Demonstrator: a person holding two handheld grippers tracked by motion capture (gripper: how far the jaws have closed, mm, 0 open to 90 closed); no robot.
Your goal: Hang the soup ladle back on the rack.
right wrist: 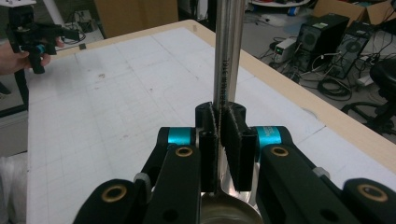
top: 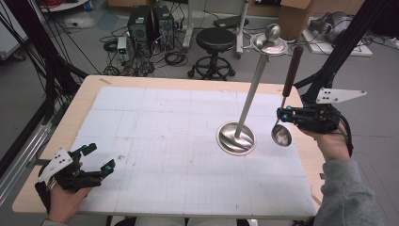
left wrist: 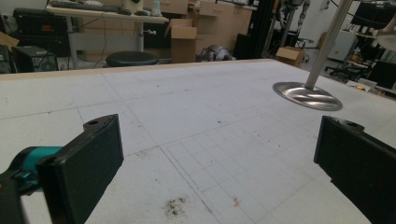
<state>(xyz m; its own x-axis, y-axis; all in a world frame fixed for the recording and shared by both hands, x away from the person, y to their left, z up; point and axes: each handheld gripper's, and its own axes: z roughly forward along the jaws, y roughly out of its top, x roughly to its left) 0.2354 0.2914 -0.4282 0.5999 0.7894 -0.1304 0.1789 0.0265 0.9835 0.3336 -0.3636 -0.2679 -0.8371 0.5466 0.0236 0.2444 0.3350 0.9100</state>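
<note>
1. The ladle [top: 283, 115] hangs over the right side of the table [top: 89, 92], just beside the metal stand [top: 236, 137]. Its bowl points down and its dark handle points up.
2. The right gripper [top: 281, 114] has its jaws pressed tight on the thin metal stem, just above the bowl.
3. I think the ladle is hard and stiff and will not bend. The shiny stem looks slippery, so it could turn or slide in the grip. The bowl end is likely the heavy end. The dark handle looks like a better place to hold.
4. The left gripper [top: 97, 156] rests low by the near left corner. Its jaws are wide apart and hold nothing.
5. In the right gripper view, the jaws hide most of the bowl, and the handle is cut off at the top. What the handle is made of is hard to tell.
</note>
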